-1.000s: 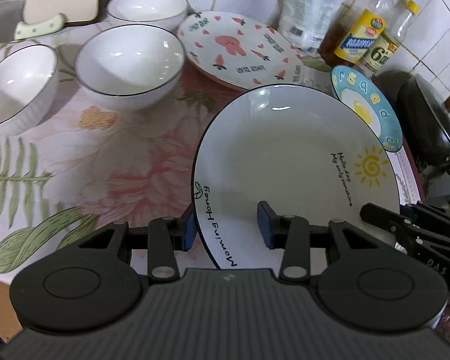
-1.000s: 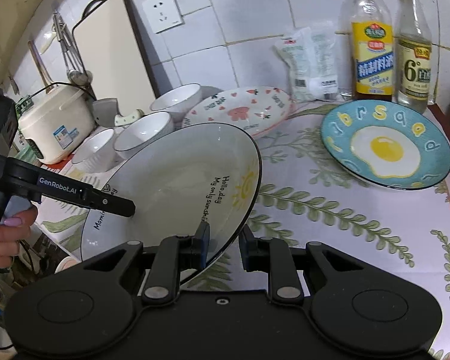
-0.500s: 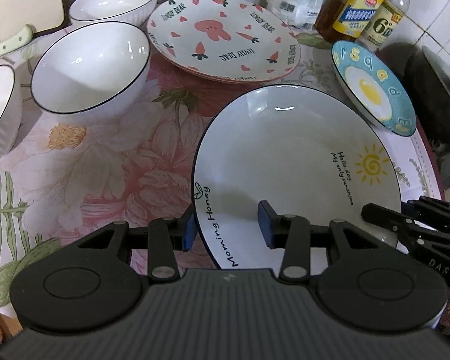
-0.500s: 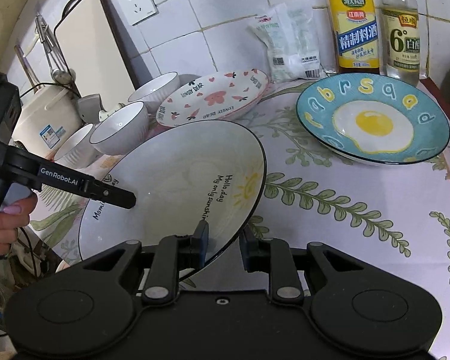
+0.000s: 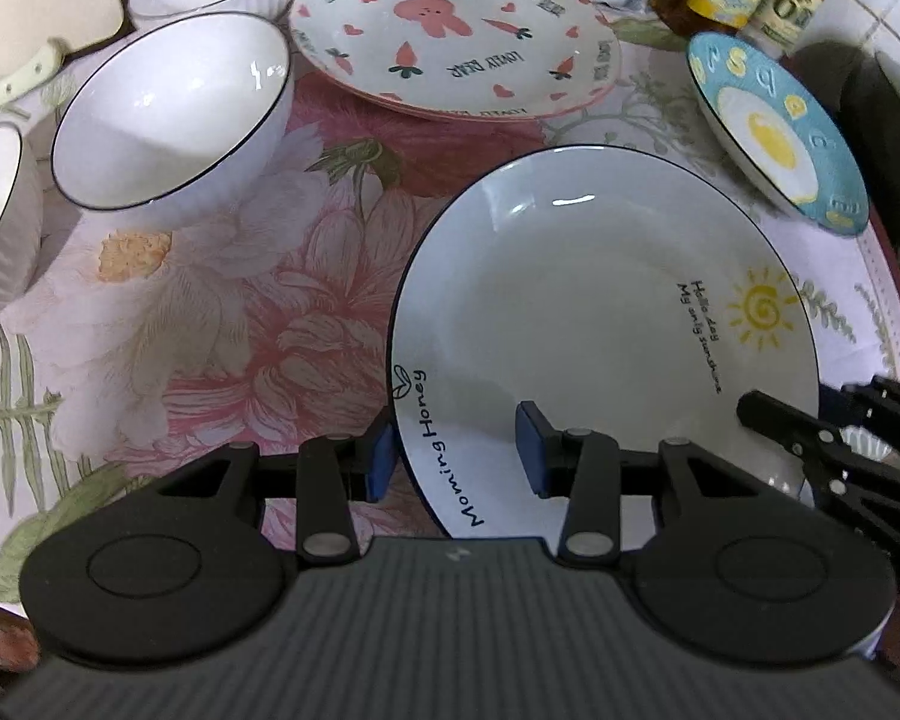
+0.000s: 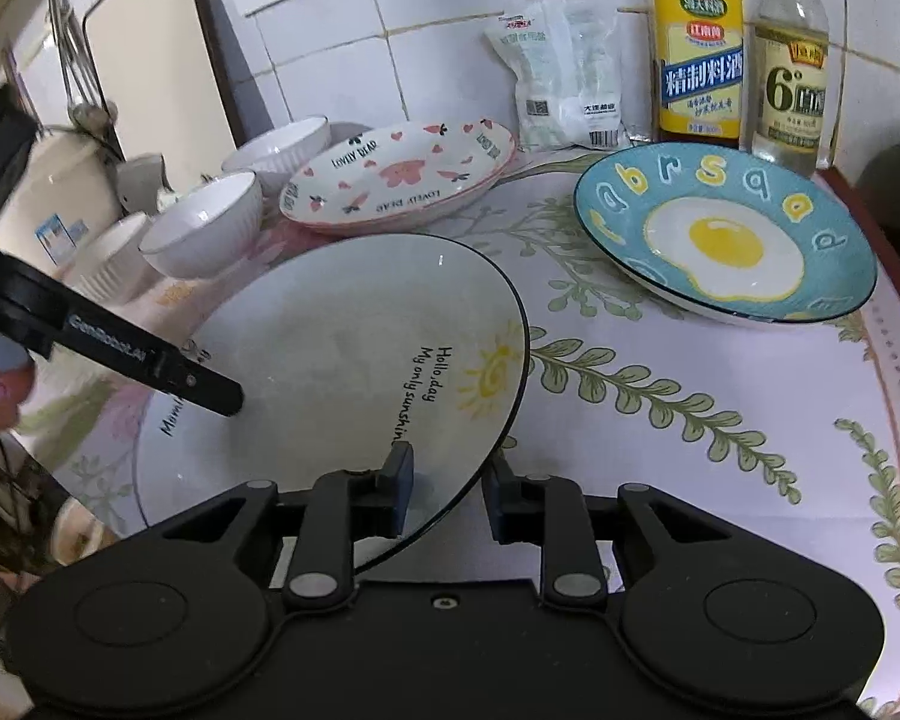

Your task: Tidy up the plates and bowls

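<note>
A white plate with a black rim and a sun print (image 5: 600,312) (image 6: 342,360) is held level above the floral tablecloth. My left gripper (image 5: 456,450) is shut on its "Morning Honey" edge. My right gripper (image 6: 447,489) is shut on the opposite edge near the sun. A pink rabbit plate (image 5: 456,30) (image 6: 402,180) lies beyond it. A blue fried-egg plate (image 5: 774,126) (image 6: 726,234) lies to the right. Three white bowls (image 5: 174,114) (image 6: 204,234) stand at the left.
Two sauce bottles (image 6: 696,42) and a plastic packet (image 6: 564,72) stand against the tiled wall. A cutting board (image 6: 156,66), a rice cooker (image 6: 48,204) and a knife handle (image 5: 12,84) are at the far left. A dark pan (image 5: 870,102) sits right of the blue plate.
Both grippers carried the sun plate forward over the table, toward the rabbit plate. The bowls and plates beyond now appear closer and lower in both views.
</note>
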